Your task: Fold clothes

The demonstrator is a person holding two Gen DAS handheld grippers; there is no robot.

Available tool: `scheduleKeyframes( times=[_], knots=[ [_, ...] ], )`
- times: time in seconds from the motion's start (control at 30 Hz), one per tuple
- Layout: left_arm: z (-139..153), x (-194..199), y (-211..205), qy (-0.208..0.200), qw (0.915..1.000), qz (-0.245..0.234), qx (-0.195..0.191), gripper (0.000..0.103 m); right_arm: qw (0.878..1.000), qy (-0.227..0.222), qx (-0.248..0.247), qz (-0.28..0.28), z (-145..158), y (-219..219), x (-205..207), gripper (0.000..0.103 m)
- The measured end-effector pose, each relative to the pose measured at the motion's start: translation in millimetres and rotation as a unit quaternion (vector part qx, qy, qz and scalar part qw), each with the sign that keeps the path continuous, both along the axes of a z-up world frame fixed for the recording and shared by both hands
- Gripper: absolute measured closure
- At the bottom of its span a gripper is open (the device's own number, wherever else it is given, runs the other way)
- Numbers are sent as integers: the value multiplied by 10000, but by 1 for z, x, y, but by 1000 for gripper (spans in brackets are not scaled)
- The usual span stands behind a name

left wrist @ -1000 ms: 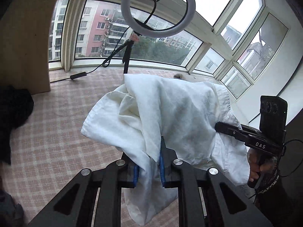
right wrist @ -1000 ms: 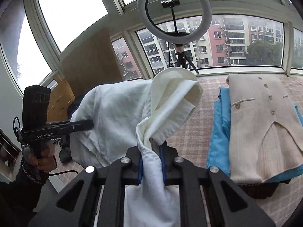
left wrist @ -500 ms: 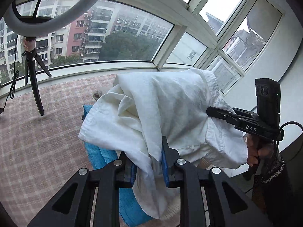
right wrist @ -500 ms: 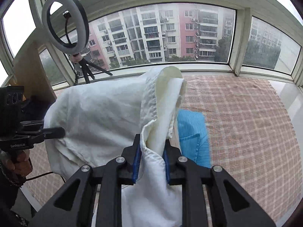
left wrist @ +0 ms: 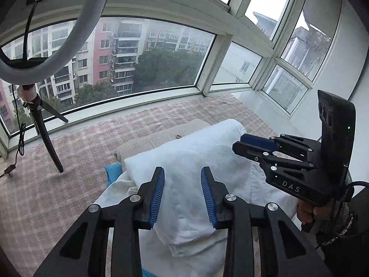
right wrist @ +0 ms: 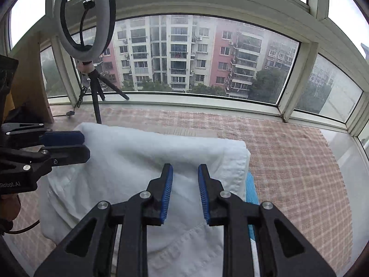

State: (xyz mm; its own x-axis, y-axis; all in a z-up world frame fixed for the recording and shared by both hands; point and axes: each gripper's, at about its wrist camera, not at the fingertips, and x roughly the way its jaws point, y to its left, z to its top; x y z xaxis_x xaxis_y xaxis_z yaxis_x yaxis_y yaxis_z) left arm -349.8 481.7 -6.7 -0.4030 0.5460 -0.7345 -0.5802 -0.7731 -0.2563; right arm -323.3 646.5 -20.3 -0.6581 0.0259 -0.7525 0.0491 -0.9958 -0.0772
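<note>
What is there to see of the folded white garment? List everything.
The white garment is a folded bundle of textured, woven-looking cloth with a stitched hem along its right edge. It lies flat on a stack, over a beige knit garment and a blue garment that peek out beneath, on the pink checked cover. Looser layers with a seam spill toward the camera. Both tongs, left and right, are open above it, gripping nothing.

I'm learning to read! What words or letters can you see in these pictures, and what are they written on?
"DAS": white letters on the black body of the right hand-held gripper, seen from the left wrist.
"Robot.AI": white letters on the left hand-held gripper, seen from the right wrist; the start is cut off by the picture's edge.
No other writing can be read.
</note>
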Motion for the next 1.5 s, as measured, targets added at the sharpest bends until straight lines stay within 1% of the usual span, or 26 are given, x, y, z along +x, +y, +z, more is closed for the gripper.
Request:
scheduleKeyframes(
  times=[0.03,0.07,0.1,0.13,0.17,0.2,0.23,0.27,0.3,0.33,0.37,0.43,0.63,0.7,0.77,0.87,1.03,1.13,1.2,1.23,1.27,1.33,1.37,1.4,1.47,1.5],
  knots=[
    [-18,-12,6,-94,9998,47,-149,74,9995,-194,-230,-33,-15,10,-8,79],
    [-31,-22,4,-195,9997,70,-104,76,9981,-288,-549,-39,-27,22,-15,79],
    [-38,-27,-1,-231,9997,79,-5,78,9964,-289,-799,-6,-32,31,-18,80],
    [-39,-31,-6,-287,9995,93,85,81,9946,-329,-979,-51,-30,37,-17,81],
    [-32,-30,-12,-354,9992,144,114,86,9934,-385,-1060,-219,-20,42,-13,81],
    [-21,-25,-18,-352,9991,240,53,87,9943,-359,-869,-510,-6,40,-4,78],
    [-7,-16,-24,-239,9992,322,-38,83,9940,-330,-678,-796,8,39,6,76],
    [9,-3,-30,-69,9992,378,-124,63,9949,-182,-520,-846,24,31,22,66],
    [22,11,-35,90,9990,378,-210,51,9953,-34,-362,-896,41,23,39,48],
    [34,28,-40,234,9988,305,-296,34,9950,116,-262,-956,52,10,58,38],
    [45,45,-46,352,9985,241,-351,29,9943,266,-161,-1016,63,-2,78,27],
    [59,75,-55,462,9981,93,-402,28,9919,563,38,-1134,85,-27,116,26],
    [77,151,-90,414,9980,-6,-471,27,9872,743,-187,-1398,114,-86,212,26],
    [80,173,-101,368,9978,-47,-542,27,9852,720,-236,-1540,116,-101,238,26],
    [81,196,-112,219,9980,-116,-580,27,9836,676,-240,-1656,116,-114,261,26],
    [86,230,-131,144,9986,-297,-408,26,9820,669,-208,-1757,117,-134,292,26],
    [96,278,-155,171,9981,-513,-294,25,9813,687,18,-1798,122,-167,331,26],
    [100,297,-163,121,9974,-700,-121,24,9811,722,126,-1792,125,-182,347,26],
    [104,309,-169,83,9966,-824,14,19,9809,745,198,-1788,127,-192,358,26],
    [106,314,-171,58,9960,-888,111,13,9807,757,233,-1786,128,-197,363,26],
    [108,317,-173,37,9955,-924,186,10,9801,786,255,-1803,129,-199,367,26],
    [111,321,-178,8,9953,-925,277,7,9794,837,183,-1830,133,-200,375,26],
    [113,323,-180,-7,9952,-926,322,3,9785,865,162,-1865,134,-200,379,26],
    [114,324,-182,-35,9949,-935,372,1,9777,899,166,-1890,136,-200,383,26],
    [117,327,-186,-90,9943,-955,459,1,9765,932,247,-1926,137,-201,386,26],
    [119,329,-187,-30,9949,-910,432,1,9766,926,255,-1922,137,-202,387,26]
  ],
)
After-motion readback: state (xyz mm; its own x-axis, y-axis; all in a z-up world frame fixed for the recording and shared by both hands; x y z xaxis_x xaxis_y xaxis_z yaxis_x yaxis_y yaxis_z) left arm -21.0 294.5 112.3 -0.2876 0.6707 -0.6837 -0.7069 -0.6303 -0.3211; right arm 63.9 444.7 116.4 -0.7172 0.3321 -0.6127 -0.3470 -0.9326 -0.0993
